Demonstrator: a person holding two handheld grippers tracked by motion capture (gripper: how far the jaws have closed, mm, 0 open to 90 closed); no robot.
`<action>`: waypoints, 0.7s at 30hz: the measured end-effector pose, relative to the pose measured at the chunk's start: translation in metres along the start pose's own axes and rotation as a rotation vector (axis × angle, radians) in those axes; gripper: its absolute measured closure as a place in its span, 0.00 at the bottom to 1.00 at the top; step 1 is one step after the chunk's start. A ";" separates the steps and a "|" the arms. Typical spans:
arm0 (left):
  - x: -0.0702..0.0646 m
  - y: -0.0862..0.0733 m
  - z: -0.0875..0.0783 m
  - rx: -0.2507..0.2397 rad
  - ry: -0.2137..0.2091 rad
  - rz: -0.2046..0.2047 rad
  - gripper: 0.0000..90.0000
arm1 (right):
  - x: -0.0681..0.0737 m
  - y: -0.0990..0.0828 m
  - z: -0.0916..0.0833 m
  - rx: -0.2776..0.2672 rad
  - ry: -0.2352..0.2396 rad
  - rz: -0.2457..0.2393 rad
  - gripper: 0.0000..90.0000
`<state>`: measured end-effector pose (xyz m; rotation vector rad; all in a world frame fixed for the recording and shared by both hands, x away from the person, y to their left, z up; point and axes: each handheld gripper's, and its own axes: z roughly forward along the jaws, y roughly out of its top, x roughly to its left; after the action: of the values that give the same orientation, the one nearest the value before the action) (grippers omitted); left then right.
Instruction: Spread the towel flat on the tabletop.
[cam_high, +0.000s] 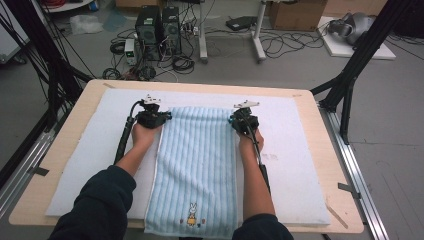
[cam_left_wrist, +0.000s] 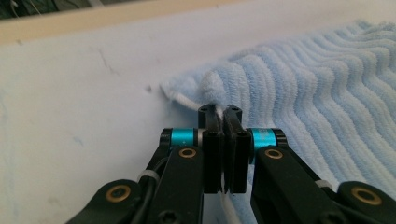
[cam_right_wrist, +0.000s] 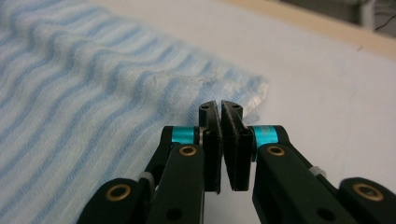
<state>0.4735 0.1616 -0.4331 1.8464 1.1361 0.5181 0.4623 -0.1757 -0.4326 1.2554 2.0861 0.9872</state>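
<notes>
On the white mat (cam_high: 295, 150) that covers the table (cam_high: 60, 165) lies a long blue striped towel (cam_high: 200, 165), with its far end between the two hands. To fold it well, I think both far corners should lift together and come toward the person evenly, so the edges line up. Both forearms reach forward, side by side. The left gripper (cam_left_wrist: 219, 111) is pinching the towel's white edge at the far left corner. The right gripper (cam_right_wrist: 219, 106) is pressed together at the far right corner, seemingly nipping the edge.
</notes>
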 end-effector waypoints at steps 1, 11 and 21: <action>0.000 0.002 0.000 -0.011 0.007 0.000 0.96 | 0.000 0.003 0.000 -0.024 -0.021 0.012 0.96; 0.011 -0.010 -0.006 0.095 0.004 -0.090 0.52 | -0.012 0.005 -0.007 -0.026 -0.020 0.094 0.70; 0.014 -0.008 -0.007 -0.003 -0.046 -0.135 0.51 | -0.015 -0.007 -0.009 -0.017 0.046 0.146 0.66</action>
<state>0.4715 0.1780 -0.4376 1.7560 1.2180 0.3983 0.4590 -0.1942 -0.4320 1.4051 2.0388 1.1051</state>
